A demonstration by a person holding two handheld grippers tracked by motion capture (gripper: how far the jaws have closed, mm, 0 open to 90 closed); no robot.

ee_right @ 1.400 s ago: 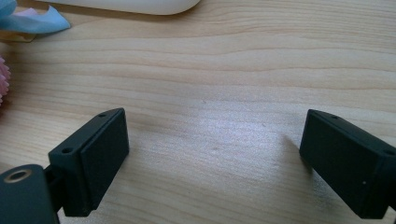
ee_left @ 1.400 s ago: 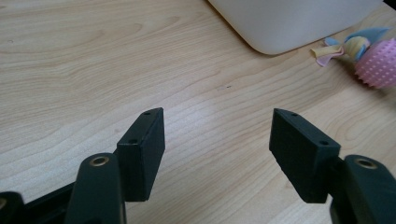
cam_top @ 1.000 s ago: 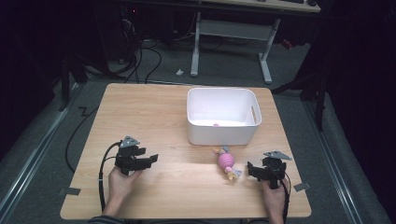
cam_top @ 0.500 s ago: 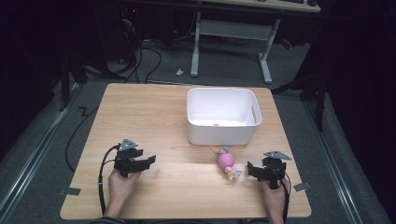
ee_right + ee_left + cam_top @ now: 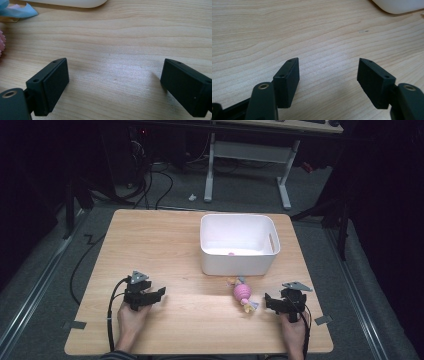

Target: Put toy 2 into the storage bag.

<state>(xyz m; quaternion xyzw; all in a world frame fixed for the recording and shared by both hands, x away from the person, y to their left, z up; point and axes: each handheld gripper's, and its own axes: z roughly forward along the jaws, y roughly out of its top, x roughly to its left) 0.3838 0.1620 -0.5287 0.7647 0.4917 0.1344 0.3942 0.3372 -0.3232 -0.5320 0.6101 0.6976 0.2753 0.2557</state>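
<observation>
While both hands rest near the tabletop's near edge, the high view shows the left gripper (image 5: 159, 294) toward the near-left corner and the right gripper (image 5: 269, 301) toward the near-right corner, each pointing inward along that edge. Between them, closer to the right one, a pink toy (image 5: 242, 292) with pastel trimmings lies on the wooden tabletop (image 5: 165, 240), just in front of the near wall of a white bin (image 5: 237, 265) that stands right of centre, toward the far edge. A small pink thing lies inside the bin. That layout suggests the toy is meant for the bin, and the right gripper sits beside it, well placed to take it.

From the left gripper view, the two black jaws stand moderately apart with bare wood between them, nothing held; a corner of the white bin (image 5: 397, 5) shows at the upper right. This tool seems merely parked, out of the way.

Seen from the right gripper view, the jaws are spread wide and empty over the wood. The pink toy (image 5: 2, 41) peeks in at the left edge, with a pale blue frill (image 5: 18, 11) above it and the bin's base (image 5: 75, 3) along the top, so the toy lies off to the side of the jaws, not yet between them.
</observation>
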